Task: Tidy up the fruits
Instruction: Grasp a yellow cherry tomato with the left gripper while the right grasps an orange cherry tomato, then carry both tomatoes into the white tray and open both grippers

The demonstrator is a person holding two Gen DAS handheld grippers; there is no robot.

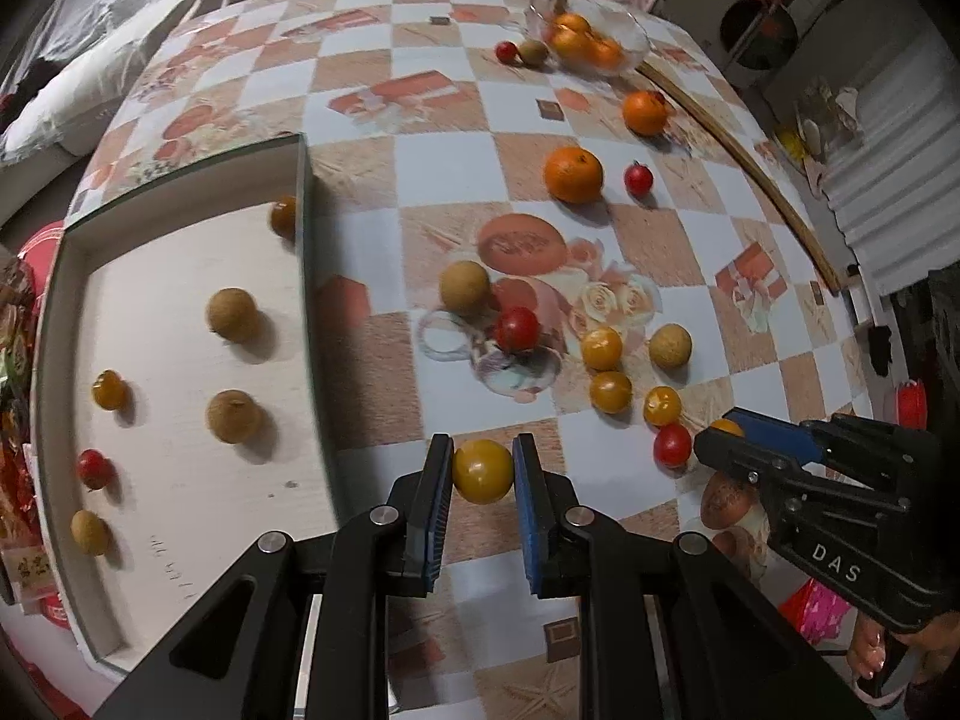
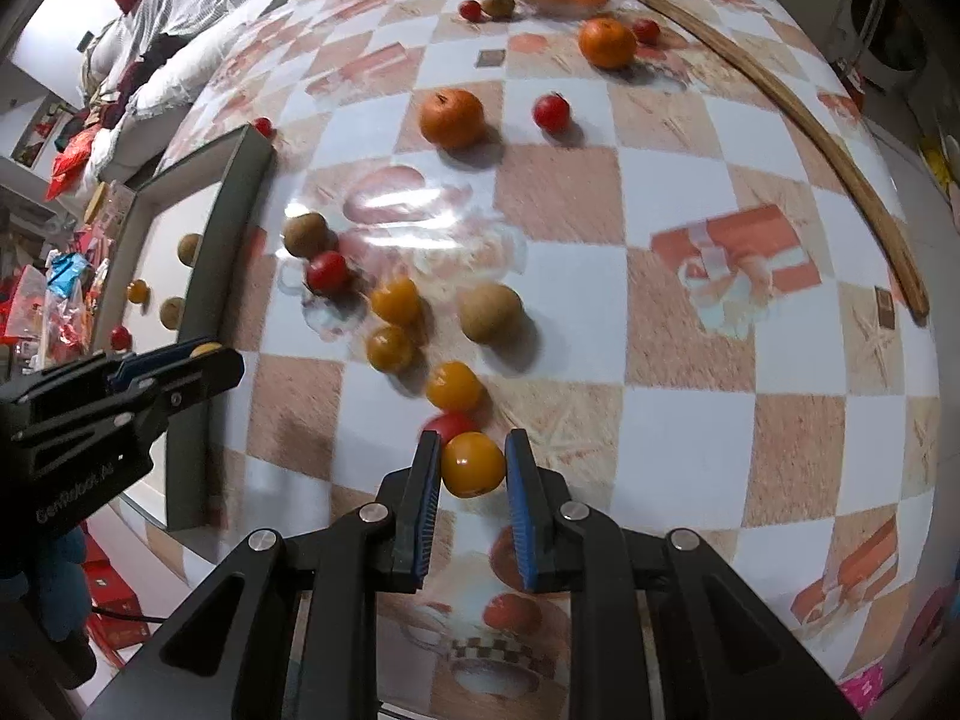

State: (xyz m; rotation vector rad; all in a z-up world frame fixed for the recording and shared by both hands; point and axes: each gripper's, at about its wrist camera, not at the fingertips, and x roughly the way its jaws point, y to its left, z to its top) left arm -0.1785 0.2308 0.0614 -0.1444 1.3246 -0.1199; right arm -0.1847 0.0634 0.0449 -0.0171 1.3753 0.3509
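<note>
I have a yellow tomato point(image 1: 482, 471) pinched in my left tool point(image 1: 483, 468), its pads pressed on either side of it, and another yellow tomato point(image 2: 472, 464) pinched the same way in my right tool point(image 2: 471, 462). Both tools point steeply down, which lets me take each small round fruit from above without knocking its neighbours. The tray point(image 1: 180, 372) lies at the left of the worktop point(image 1: 660, 252), and I judge it is where the small fruits go: it already holds brown longans, a red tomato and a couple of yellow ones, spaced apart. My left tomato sits just beside the tray's near wall, so it has the shorter way in. The right one is beside a red tomato point(image 2: 453, 423), among a loose cluster of yellow ones and a longan point(image 2: 491, 312). The oranges seem meant for the glass bowl point(image 1: 630, 30) at the far edge, which already holds several; two oranges point(image 1: 573, 174) are loose on the worktop.
</note>
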